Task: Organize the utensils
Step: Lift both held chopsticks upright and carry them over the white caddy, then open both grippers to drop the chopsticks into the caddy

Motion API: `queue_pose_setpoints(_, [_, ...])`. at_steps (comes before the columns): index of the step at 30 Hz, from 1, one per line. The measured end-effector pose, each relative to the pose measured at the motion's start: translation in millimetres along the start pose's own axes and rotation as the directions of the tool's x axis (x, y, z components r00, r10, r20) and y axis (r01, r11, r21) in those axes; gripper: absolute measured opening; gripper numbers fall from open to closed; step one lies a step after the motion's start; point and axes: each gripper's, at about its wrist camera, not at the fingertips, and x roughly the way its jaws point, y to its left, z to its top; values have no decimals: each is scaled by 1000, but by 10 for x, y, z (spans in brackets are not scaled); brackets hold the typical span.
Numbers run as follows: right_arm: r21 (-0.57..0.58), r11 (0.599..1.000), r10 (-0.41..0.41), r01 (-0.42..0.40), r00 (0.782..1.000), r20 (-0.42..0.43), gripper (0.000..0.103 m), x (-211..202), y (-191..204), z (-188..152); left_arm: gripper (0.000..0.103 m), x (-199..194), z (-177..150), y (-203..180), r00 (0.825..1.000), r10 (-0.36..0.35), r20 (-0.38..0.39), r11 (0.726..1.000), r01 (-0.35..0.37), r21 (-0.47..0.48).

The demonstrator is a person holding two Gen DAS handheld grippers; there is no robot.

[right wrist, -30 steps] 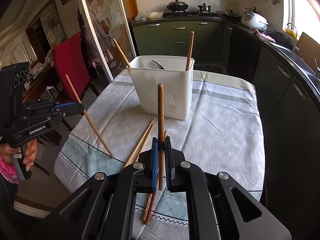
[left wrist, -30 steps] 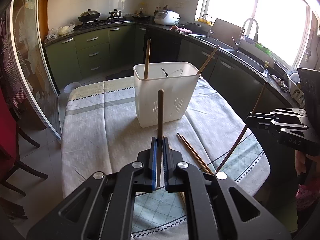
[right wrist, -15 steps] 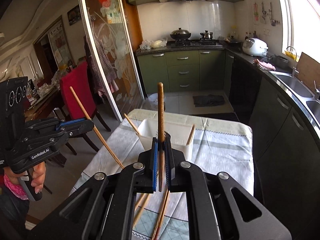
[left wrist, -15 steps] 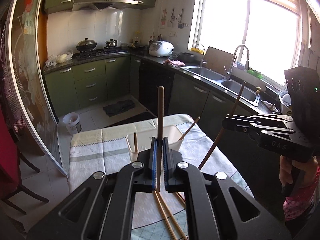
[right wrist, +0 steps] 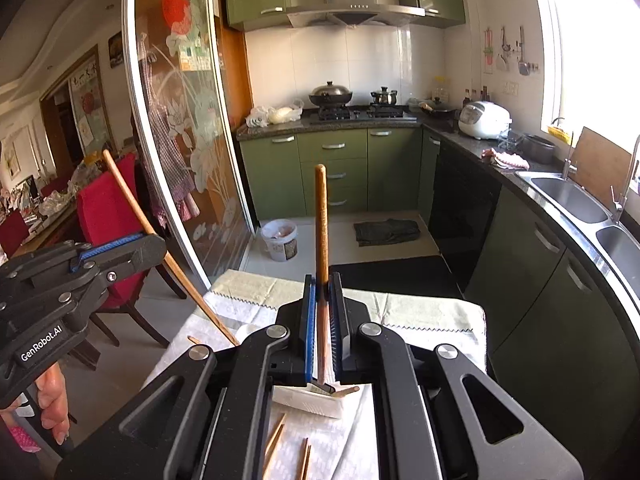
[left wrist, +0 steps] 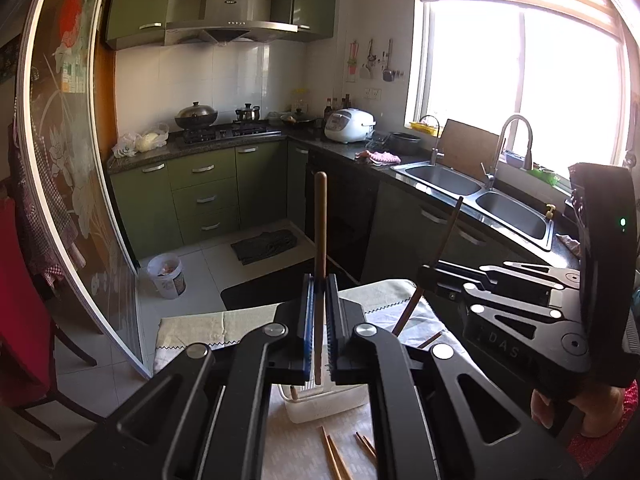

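While aloft (fingers (left wrist: 308,320) clamped), chopsticks (left wrist: 320,240).

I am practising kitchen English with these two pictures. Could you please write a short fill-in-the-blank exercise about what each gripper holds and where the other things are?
1. The left gripper and the right gripper each hold one ____.
2. The basket on the table is ____ in colour.
3. Loose chopsticks lie on the ____.

Missing words: chopstick; white; tablecloth
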Motion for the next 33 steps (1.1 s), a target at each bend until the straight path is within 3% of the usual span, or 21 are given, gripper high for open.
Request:
queue_pose_setpoints(8, [-73,997,-27,18,993,-115,7,541,109,-326,6,456,-296,32,992,33,-118,999,-31,22])
queue_pose_setpoints(14, [-82,997,-17,7,992,-122,12,573,134,-430,6,574,-397,24,986,27,-163,999,-23,27])
queue_pose_setpoints(21, [-53,998,33,-35,999,-32,17,50,133,-409,6,359,-291,-8,992,13,-128,1000,-10,20])
queue_pose_setpoints(25, [-60,996,61,-59,998,21,21,-393,104,-573,24,126,-311,-58,994,-15,-112,1000,18,21])
queue_pose_setpoints(27, [-60,996,71,-70,997,19,21,-559,62,-740,33,73,-429,-100,990,-27,-140,999,31,25])
queue_pose_setpoints(30, [-54,996,67,-68,997,-23,27,-658,-29,-1077,37,148,-771,-110,964,-63,-257,998,67,7])
queue_pose_setpoints(31, [-46,997,67,-69,997,-47,27,-653,-68,-1201,37,219,-923,-92,948,-73,-310,997,75,-4])
queue_pose_setpoints(33, [-21,997,70,-72,993,-99,27,-598,-163,-1450,37,423,-1243,-55,898,-107,-426,994,99,-42])
